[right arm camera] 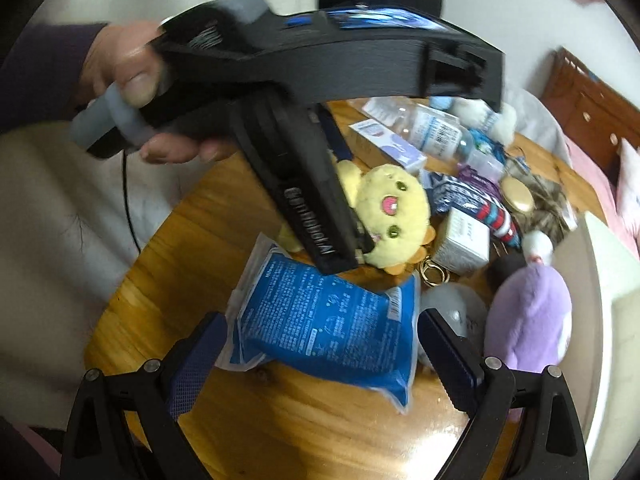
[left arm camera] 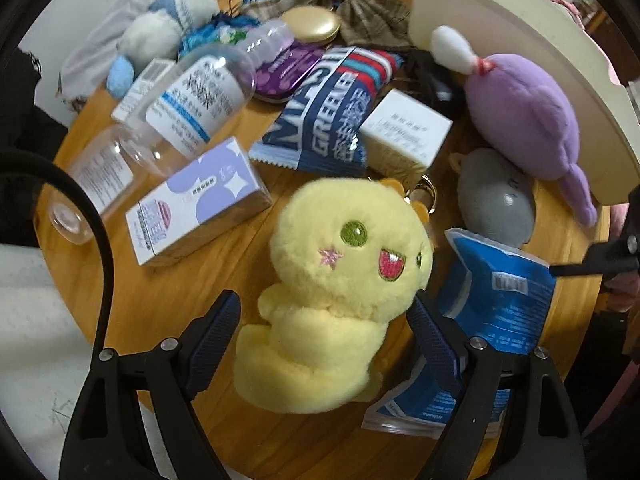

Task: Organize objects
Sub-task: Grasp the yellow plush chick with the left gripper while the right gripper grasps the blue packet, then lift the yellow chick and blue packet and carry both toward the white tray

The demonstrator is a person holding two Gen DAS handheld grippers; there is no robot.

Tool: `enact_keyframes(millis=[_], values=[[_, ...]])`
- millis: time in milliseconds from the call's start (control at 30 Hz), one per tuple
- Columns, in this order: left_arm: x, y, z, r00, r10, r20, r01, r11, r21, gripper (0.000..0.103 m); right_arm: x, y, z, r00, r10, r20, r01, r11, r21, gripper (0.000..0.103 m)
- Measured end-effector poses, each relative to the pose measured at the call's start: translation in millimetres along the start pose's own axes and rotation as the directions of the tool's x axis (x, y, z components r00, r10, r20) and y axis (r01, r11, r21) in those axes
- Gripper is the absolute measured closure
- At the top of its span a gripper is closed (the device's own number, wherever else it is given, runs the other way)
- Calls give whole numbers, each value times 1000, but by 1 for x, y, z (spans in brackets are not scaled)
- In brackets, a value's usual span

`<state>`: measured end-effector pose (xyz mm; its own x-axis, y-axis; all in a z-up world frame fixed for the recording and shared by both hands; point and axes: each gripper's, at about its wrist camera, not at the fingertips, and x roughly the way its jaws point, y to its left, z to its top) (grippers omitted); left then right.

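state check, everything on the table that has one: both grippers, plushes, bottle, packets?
left gripper: jaws open, straddling the yellow plush, not clamped
right gripper: jaws open either side of the blue packet
yellow plush: lying on the table, face up
blue packet: flat, looks sealed
clear bottle: on its side
purple plush: lying against the white bin
gold compact: closed

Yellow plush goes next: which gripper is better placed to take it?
Left. The left gripper already straddles the yellow plush with jaws open and not yet pressing. The right gripper is open around the blue pouch instead.
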<state>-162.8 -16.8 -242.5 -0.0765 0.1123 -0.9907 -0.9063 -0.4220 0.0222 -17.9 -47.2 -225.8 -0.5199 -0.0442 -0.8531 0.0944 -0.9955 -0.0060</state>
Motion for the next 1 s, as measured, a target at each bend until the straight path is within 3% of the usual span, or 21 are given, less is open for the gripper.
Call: enact_keyframes(millis=[67, 100, 167, 267, 367, 867, 967, 1000], values=[[5, -1, -2, 1000, 13, -24, -13, 1000, 3, 27, 2, 5, 0, 1000, 2, 2, -2, 998, -56, 6], [7, -2, -3, 999, 12, -32, -11, 998, 58, 28, 2, 9, -1, 1000, 1, 6, 0, 995, -97, 6], [11, -5, -5, 999, 22, -46, -19, 998, 67, 32, 3, 15, -2, 1000, 4, 11, -3, 988, -152, 6], [8, -6, -7, 999, 14, -48, -11, 998, 60, 34, 8, 21, -4, 1000, 12, -1, -12, 978, -210, 7], [5, -10, -9, 999, 11, -51, -8, 998, 58, 36, 14, 25, -5, 999, 15, -28, -22, 968, -249, 16], [-9, -23, -28, 998, -7, -66, 9, 1000, 25, 39, 19, 48, -2, 999, -3, -39, -13, 912, -409, 18], [-13, -28, -34, 998, -10, -65, 12, 1000, 28, 40, 23, 52, 0, 999, 5, -52, -28, 895, -445, 25], [-14, -30, -36, 998, -11, -64, 13, 999, 30, 40, 22, 55, 0, 999, -5, -48, -17, 885, -465, 33]])
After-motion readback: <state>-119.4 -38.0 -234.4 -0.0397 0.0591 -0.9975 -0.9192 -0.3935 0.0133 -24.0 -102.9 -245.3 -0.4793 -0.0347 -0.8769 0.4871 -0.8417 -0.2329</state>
